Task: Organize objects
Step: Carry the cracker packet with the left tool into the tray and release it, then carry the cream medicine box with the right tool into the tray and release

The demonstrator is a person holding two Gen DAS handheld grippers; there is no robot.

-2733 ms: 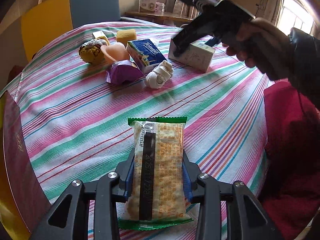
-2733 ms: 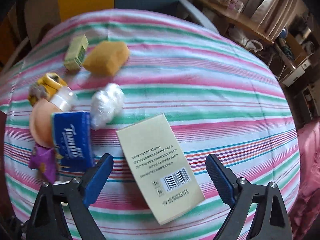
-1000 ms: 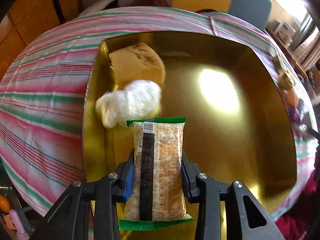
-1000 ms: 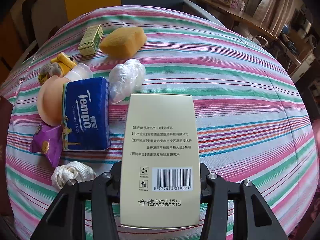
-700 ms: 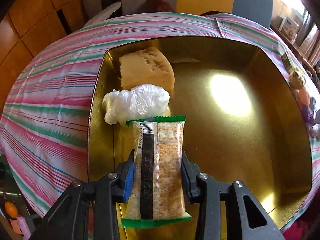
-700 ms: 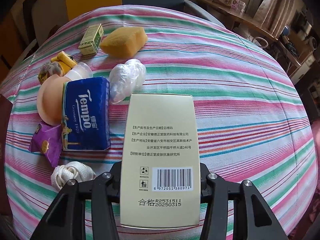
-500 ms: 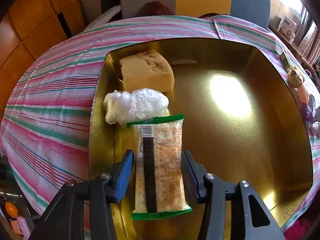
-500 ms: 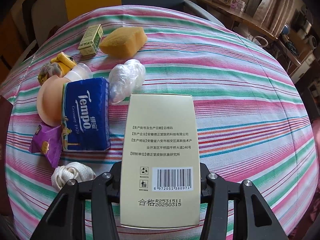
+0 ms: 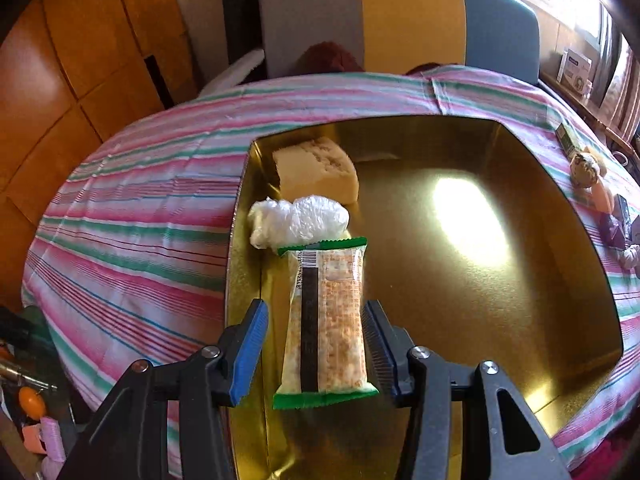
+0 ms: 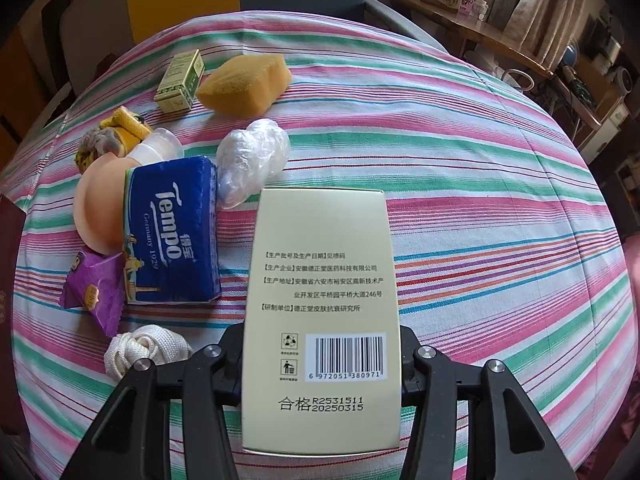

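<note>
1. between the spread blue pads of the left gripper [image 9: 316,344] lies the cracker packet [image 9: 325,320], flat on the floor of the gold tray [image 9: 500,320]; the jaws have just been opening, and a gap shows on each side of the packet, so it is released.
2. just ahead of the packet's green far edge sits a crumpled plastic bag [image 9: 298,220], and beyond that a pale sponge [image 9: 316,168], both along the tray's left wall.
3. the right gripper [image 10: 320,360] is clenched on the cream box [image 10: 322,312], barcode end nearest the camera, over the striped tablecloth [image 10: 480,208].
4. left of the box lie a blue tissue pack [image 10: 172,236], a purple sachet [image 10: 94,288] and a white rope knot [image 10: 146,350].
5. further ahead rest a clear wrapped bundle [image 10: 252,160], a yellow sponge [image 10: 244,84] and a small green box [image 10: 180,80].
</note>
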